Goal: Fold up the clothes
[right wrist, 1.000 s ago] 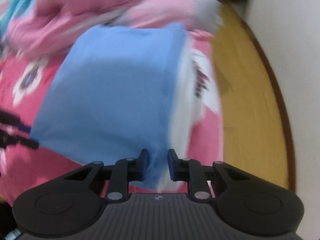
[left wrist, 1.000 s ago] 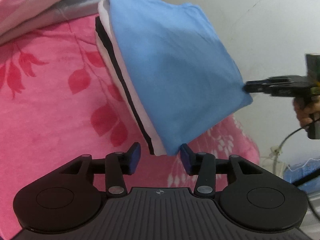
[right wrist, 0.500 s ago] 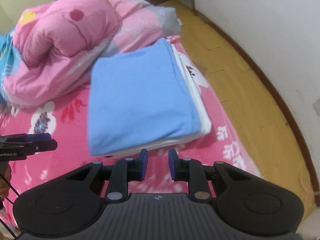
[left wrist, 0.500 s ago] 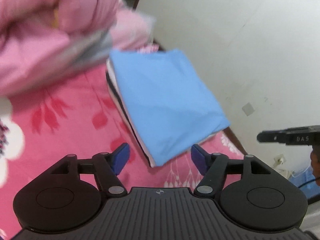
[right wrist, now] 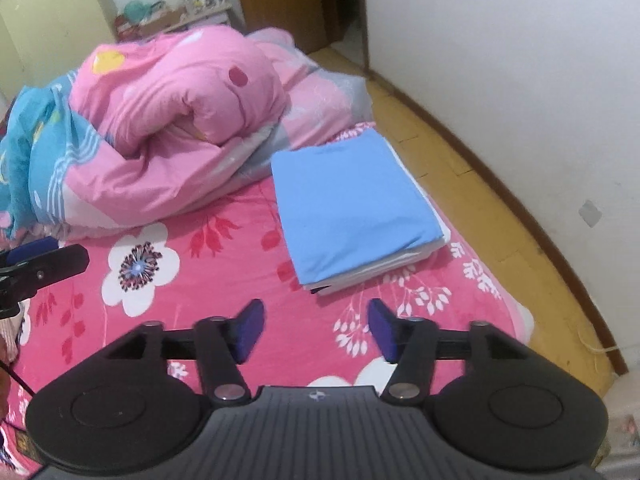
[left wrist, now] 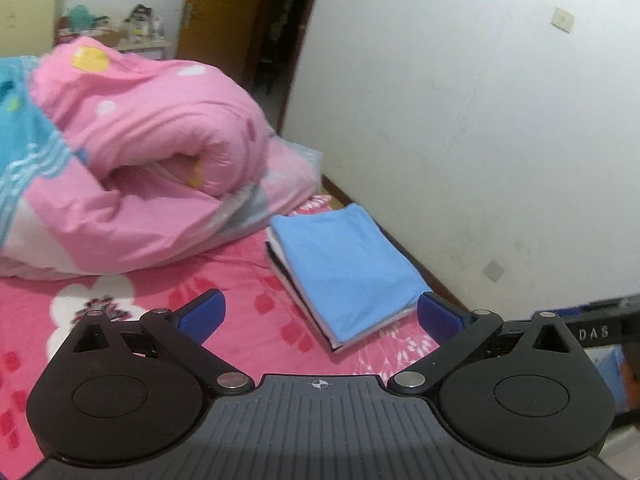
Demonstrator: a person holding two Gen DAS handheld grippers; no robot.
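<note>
Both of my tools have lifted up and back from the folded clothes since a second ago, when their pads sat right at the blue shirt's near corners; now the whole bed shows below them. Going left to right in my left-wrist view: the rolled pink quilt point(left wrist: 152, 168) lies at the left on the pink floral sheet point(left wrist: 244, 280), with a teal blanket point(left wrist: 16, 152) behind it at the edge. Just right of the quilt rests the stack of folded clothes point(left wrist: 344, 268), a blue shirt on top, white and dark layers showing at its near edge, close along the bed's right side near the white wall point(left wrist: 480, 120). My left gripper point(left wrist: 320, 316) hangs above the sheet, its jaws opening and already spread wide, with nothing between them; the stack lies apart from the blue pads. At far right the tip of my other tool pokes in.

From my right wrist, the quilt point(right wrist: 176, 120) is left, the stack point(right wrist: 352, 208) centre-right, the wooden floor point(right wrist: 460, 184) beyond the bed's edge. My right gripper point(right wrist: 316, 330) is opening too, moderately apart, holding nothing, clear of the stack
</note>
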